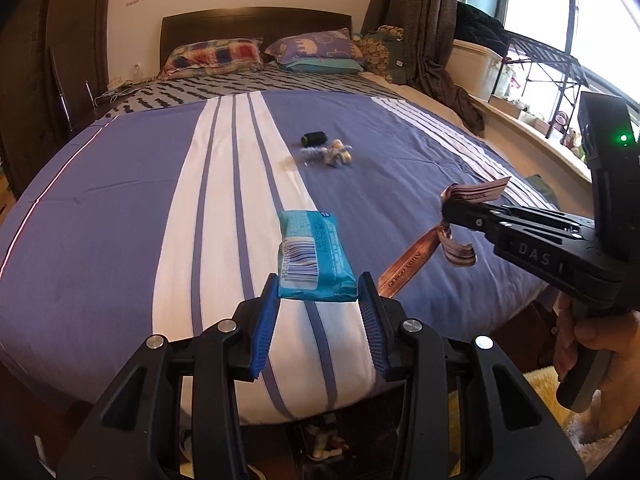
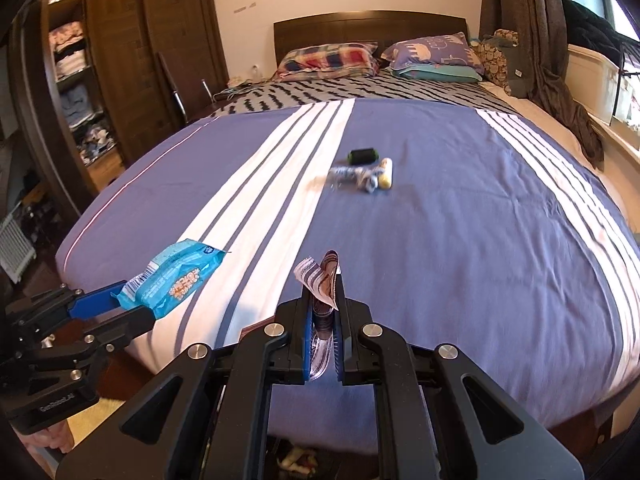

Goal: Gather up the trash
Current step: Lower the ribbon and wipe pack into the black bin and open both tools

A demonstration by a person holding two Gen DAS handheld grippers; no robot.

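Left gripper (image 1: 318, 292): clamped on the teal wipes packet (image 1: 314, 258), which juts forward.
Right gripper (image 2: 323, 320): pinching the striped ribbon (image 2: 322, 280), lifted above the bed (image 2: 480, 240).

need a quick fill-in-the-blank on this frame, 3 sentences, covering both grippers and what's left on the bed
The left gripper is shut on a teal ____ pack.
The right gripper pinches a ____ printed with brand lettering.
On the bed, the black spool lies ____ the headboard than the crumpled wrappers.

Missing words: wet-wipes; ribbon; nearer
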